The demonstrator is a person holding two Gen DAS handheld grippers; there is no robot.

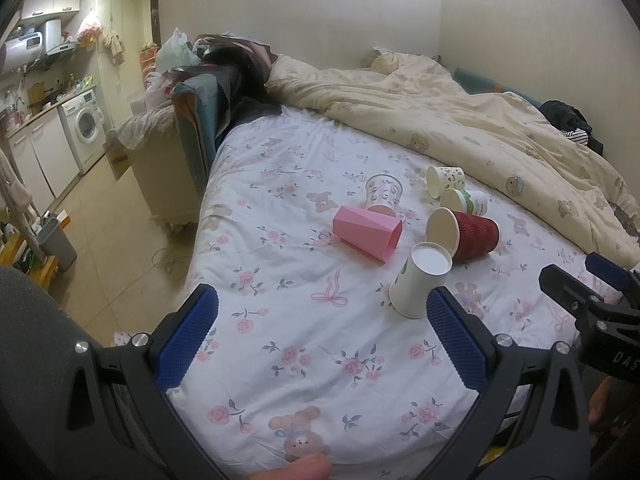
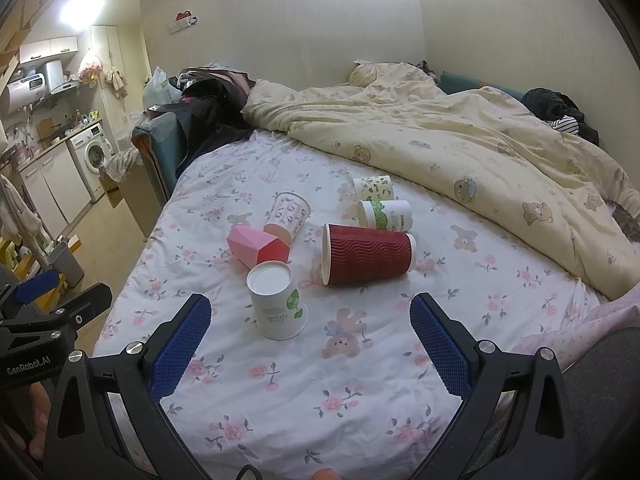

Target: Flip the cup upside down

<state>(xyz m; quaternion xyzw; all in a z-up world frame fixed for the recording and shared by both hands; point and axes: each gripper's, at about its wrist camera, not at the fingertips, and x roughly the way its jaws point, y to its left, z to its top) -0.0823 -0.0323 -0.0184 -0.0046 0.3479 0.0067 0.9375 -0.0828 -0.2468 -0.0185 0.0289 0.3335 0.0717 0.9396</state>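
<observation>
Bed (image 2: pixel 360 380) with white floral sheet, serving as work surface; cream bear-print quilt (image 2: pixel 460 144) heaped behind. Landmark: white paper cup with green print (image 2: pixel 277 300), already standing mouth-down, base up, likely a finished flip.

Left of it: left hand-held gripper (image 1: pixel 322 334), jaws wide, empty. Behind it: pink faceted cup (image 2: pixel 256 246) and white patterned cup (image 2: pixel 289 216), both on their sides. Right of it: dark red ribbed paper cup (image 2: pixel 370 254) on its side, mouth toward landmark; two small printed cups (image 2: pixel 384 210) beyond, lettering unreadable. Right hand-held gripper (image 2: pixel 310 334), jaws wide, empty. Bed's right part is hidden under the quilt.
</observation>
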